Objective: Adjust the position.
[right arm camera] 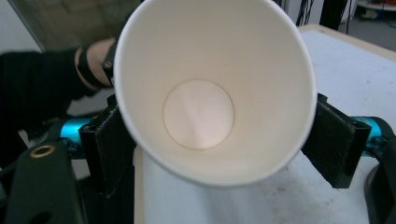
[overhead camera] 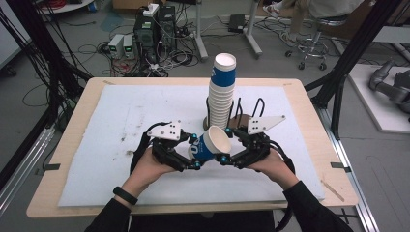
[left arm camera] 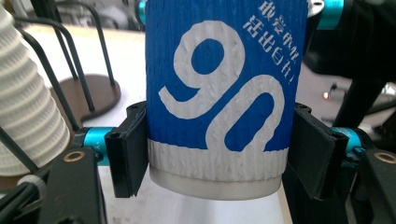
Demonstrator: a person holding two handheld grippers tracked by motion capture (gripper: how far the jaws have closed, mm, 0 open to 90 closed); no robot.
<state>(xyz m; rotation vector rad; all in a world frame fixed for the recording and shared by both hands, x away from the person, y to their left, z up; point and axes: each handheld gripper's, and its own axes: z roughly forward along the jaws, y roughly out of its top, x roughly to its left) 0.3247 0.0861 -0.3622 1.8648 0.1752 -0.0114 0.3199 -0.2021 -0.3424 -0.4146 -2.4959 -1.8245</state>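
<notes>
Left tool [overhead camera: 193, 153] clamps the blue cup [overhead camera: 209, 145] near its base; right tool [overhead camera: 227, 146] grips its rim end. Judged: release one side before stacking, avoid crushing.

My table [overhead camera: 309, 104] is light wood, with a white mat [overhead camera: 121, 145] over most of it. A black wire cup rack [overhead camera: 241, 113] stands near the mat's far edge.
</notes>
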